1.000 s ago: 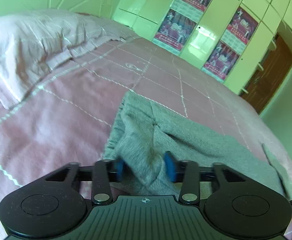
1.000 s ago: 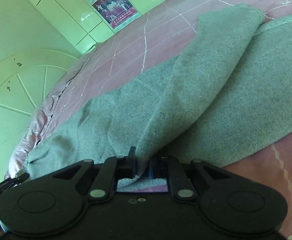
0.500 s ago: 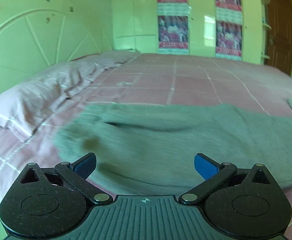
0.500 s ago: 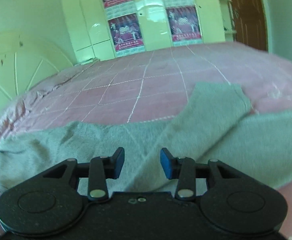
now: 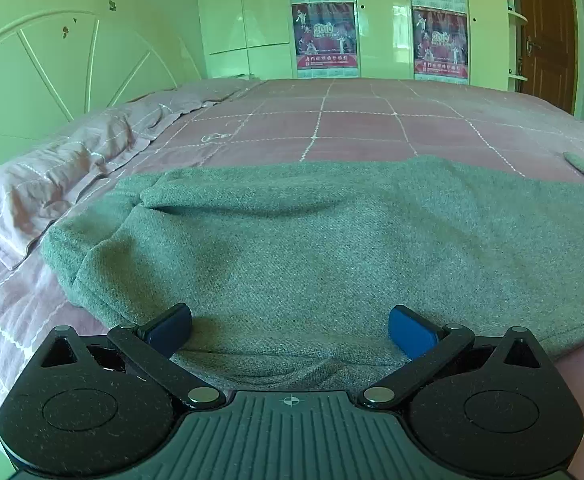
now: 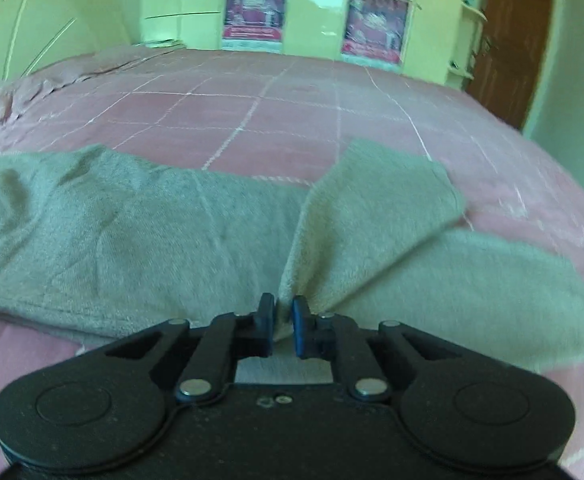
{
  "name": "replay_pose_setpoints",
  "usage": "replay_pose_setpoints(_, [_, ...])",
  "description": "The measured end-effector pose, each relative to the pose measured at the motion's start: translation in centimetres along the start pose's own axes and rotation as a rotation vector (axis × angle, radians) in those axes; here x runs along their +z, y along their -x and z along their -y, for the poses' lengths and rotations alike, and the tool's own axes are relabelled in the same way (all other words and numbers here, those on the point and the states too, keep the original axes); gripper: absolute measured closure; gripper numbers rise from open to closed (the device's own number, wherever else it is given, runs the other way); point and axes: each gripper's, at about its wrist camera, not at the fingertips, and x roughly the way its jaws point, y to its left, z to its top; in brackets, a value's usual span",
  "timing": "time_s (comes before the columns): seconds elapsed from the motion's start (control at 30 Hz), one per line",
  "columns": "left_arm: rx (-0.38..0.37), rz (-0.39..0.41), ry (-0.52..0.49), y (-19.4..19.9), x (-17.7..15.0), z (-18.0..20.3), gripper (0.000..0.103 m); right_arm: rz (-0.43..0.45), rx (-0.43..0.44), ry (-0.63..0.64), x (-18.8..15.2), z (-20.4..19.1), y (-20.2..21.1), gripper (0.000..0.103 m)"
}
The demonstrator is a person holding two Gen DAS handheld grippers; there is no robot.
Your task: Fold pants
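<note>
Left tongs point(image 5: 289, 330) are spread wide over my gray pants point(image 5: 332, 240). Right tongs point(image 6: 279, 320) pinch a pants fold on the pink bed point(image 6: 271, 112).

Grey-green pants point(image 5: 332, 248) of coarse, fuzzy woven cloth, pink bed point(image 5: 356, 128) cover of smooth matt quilted fabric, wardrobe point(image 5: 380, 20) doors glossy, left gripper point(image 5: 289, 330) matt black speckled plastic, shiny metal pivot pins

Pink quilted bed point(image 5: 356, 128) carries grey pants point(image 5: 312, 248) and pillow point(image 5: 51, 184)
</note>
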Motion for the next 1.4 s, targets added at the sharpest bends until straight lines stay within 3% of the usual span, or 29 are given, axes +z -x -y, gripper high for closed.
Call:
replay_pose_setpoints(0.13, [-0.001,-0.001,0.002,-0.3,0.2,-0.2,0.0,0.042,0.02,-0.073,0.3,1.0,0.5,0.086])
replay_pose_setpoints(0.2, [0.001,-0.002,0.0,-0.6,0.4,-0.3,0.0,0.074,0.022,-0.067,1.4,0.8,0.4,0.086])
replay_pose_setpoints(0.4, [-0.005,-0.004,0.007,-0.8,0.4,-0.4,0.0,0.1,-0.082,0.079,5.4,-0.9,-2.8,0.08])
replay_pose_setpoints(0.5, [-0.01,-0.007,0.011,-1.0,0.5,-0.6,0.0,0.036,-0.131,0.164,6.7,-1.2,-5.9,0.079])
replay_pose_setpoints(0.53, [-0.012,-0.008,0.012,-1.1,0.6,-0.8,0.0,0.018,-0.131,0.188,7.0,-1.0,-6.4,0.085])
replay_pose_setpoints(0.57, [-0.014,-0.009,0.014,-1.2,0.6,-0.8,0.0,0.01,-0.126,0.185,7.2,-0.2,-6.6,0.103])
replay_pose_setpoints(0.7, [-0.017,-0.009,0.019,-1.2,0.6,-0.9,0.0,0.085,-0.127,-0.048,6.6,5.0,-3.1,0.103])
replay_pose_setpoints(0.8, [-0.015,-0.005,0.021,-1.3,0.6,-0.9,0.0,0.044,-0.101,-0.195,3.6,8.6,-1.8,0.101])
replay_pose_setpoints(0.87, [-0.012,-0.005,0.021,-1.4,0.6,-0.8,0.0,0.022,-0.096,-0.246,1.7,10.0,-1.7,0.087])
replay_pose_setpoints(0.93, [-0.01,-0.005,0.02,-1.4,0.6,-0.7,0.0,0.061,-0.068,-0.266,0.9,10.6,-1.0,0.087])
replay_pose_setpoints(1.13, [-0.012,-0.007,0.022,-1.4,0.7,-0.8,0.0,0.136,-0.086,-0.349,3.7,12.8,-1.6,0.06])
replay_pose_setpoints(1.2, [-0.014,-0.008,0.023,-1.5,0.7,-0.8,0.0,0.127,-0.08,-0.437,4.4,14.8,-2.4,0.06])
replay_pose_setpoints(1.33, [-0.013,-0.009,0.022,-1.5,0.7,-0.8,0.0,0.091,0.018,-0.672,4.2,19.5,-4.6,0.06])
replay_pose_setpoints(1.4, [-0.011,-0.009,0.021,-1.6,0.7,-0.8,0.0,0.082,0.064,-0.71,3.9,20.8,-5.7,0.063])
